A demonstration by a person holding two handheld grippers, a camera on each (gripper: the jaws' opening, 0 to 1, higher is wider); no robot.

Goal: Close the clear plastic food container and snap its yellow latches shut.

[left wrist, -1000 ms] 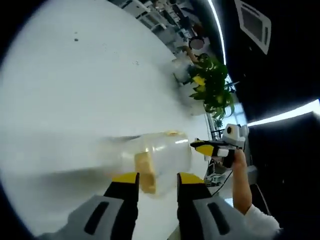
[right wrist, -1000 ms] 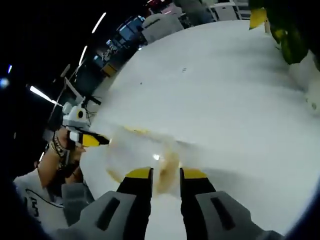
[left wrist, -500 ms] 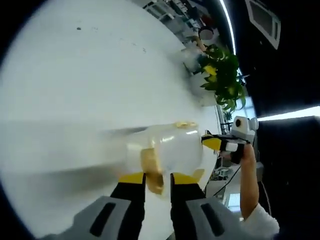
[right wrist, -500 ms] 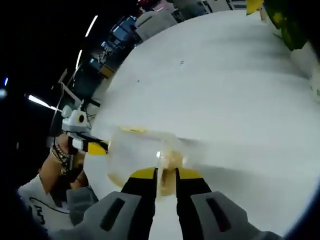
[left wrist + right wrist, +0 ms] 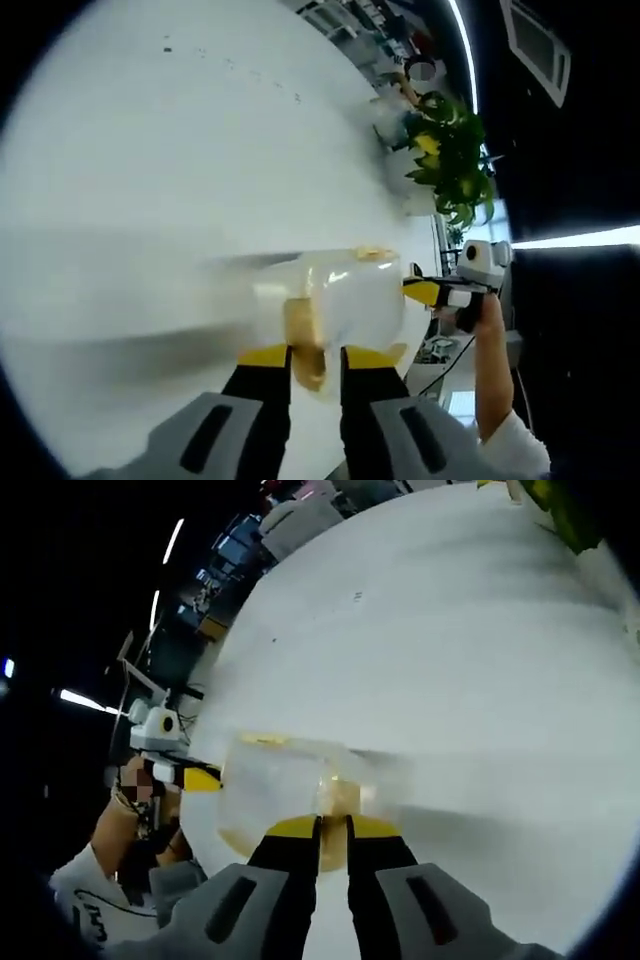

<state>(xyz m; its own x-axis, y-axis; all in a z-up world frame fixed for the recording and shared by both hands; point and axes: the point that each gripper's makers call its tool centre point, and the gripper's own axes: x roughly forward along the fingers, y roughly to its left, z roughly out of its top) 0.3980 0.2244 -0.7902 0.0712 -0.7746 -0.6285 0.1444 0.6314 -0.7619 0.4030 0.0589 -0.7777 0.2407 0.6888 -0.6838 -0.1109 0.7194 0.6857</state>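
Your clear plastic food container [image 5: 335, 310] sits on the white table [image 5: 180, 170] near its edge, directly ahead of both grippers, one at each end of it. The lid lies on top; nothing can be made out inside through the cloudy walls. In the left gripper view, your left gripper [image 5: 313, 358] has its yellow-tipped jaws drawn narrow around the yellow latch [image 5: 303, 335] on the near end of the box, with the latch caught between them. In the right gripper view, your right gripper [image 5: 331, 827] has its jaws almost together, pinching the yellow latch [image 5: 338, 798] on its own end of the container [image 5: 290, 790].

Across the box in the left gripper view, your right gripper [image 5: 432, 293] shows with its yellow tip at the far end of the container, held by your hand [image 5: 487, 318]. In the right gripper view, your left gripper [image 5: 190, 776] shows the same way at the far end.

The table [image 5: 450, 660] is a wide round white top. A leafy potted plant [image 5: 445, 165] stands at its far side, and beyond it the room is dark, with strip lights [image 5: 580, 238] and office furniture.
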